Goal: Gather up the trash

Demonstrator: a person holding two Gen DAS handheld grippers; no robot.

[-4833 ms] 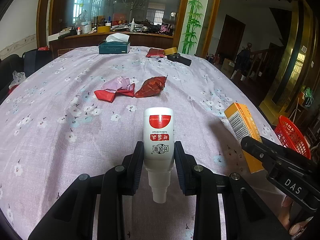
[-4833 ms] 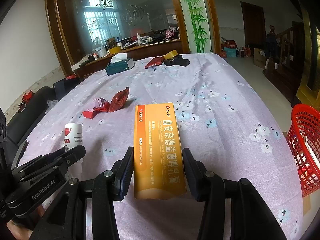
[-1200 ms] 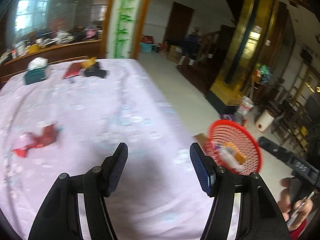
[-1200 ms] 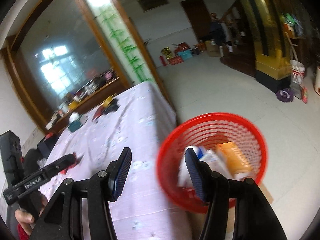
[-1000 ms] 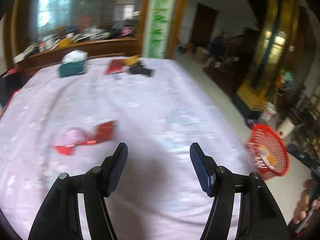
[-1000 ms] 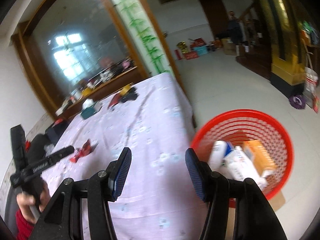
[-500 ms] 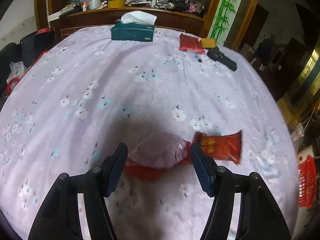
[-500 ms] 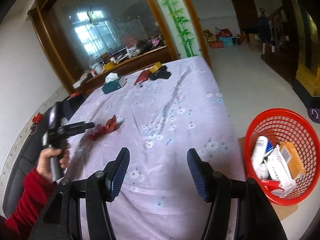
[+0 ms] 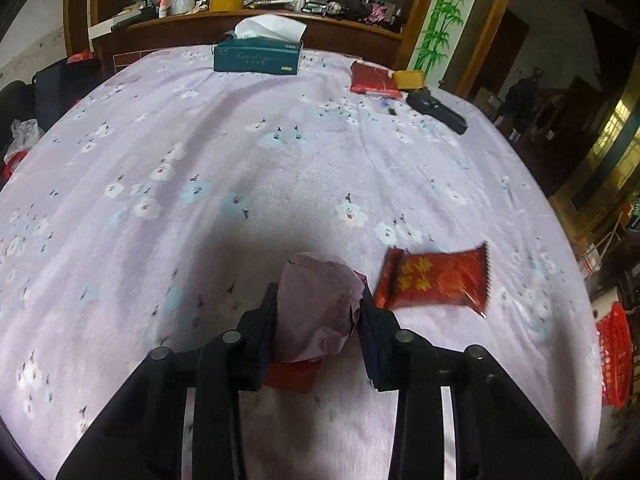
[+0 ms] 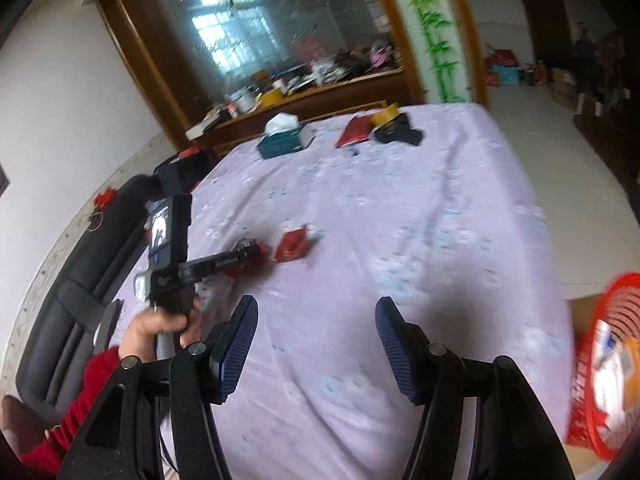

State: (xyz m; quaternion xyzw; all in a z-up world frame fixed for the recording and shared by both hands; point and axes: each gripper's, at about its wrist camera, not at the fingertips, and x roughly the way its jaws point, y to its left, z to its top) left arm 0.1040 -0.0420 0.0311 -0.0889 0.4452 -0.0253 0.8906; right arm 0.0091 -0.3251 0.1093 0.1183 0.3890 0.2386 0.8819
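My left gripper [image 9: 318, 312] is shut on a crumpled pink and red wrapper [image 9: 316, 312] lying on the purple flowered tablecloth [image 9: 240, 160]. A red snack packet [image 9: 436, 280] lies just right of it, apart. In the right wrist view the left gripper [image 10: 244, 256] shows at the wrapper, with the red packet [image 10: 292, 244] beside it. My right gripper [image 10: 316, 336] is open and empty above the table's near part. The red mesh basket [image 10: 600, 376] with discarded boxes stands on the floor at the right; its rim also shows in the left wrist view [image 9: 616, 356].
A teal tissue box [image 9: 258, 56] sits at the table's far side. A red pouch [image 9: 372, 80], a yellow tape roll [image 9: 410, 78] and a black device [image 9: 438, 112] lie at the far right. A dark sofa [image 10: 80, 288] runs along the left.
My left gripper has come down and closed on the pink and red wrapper. My right gripper has swung left away from the basket, staying open.
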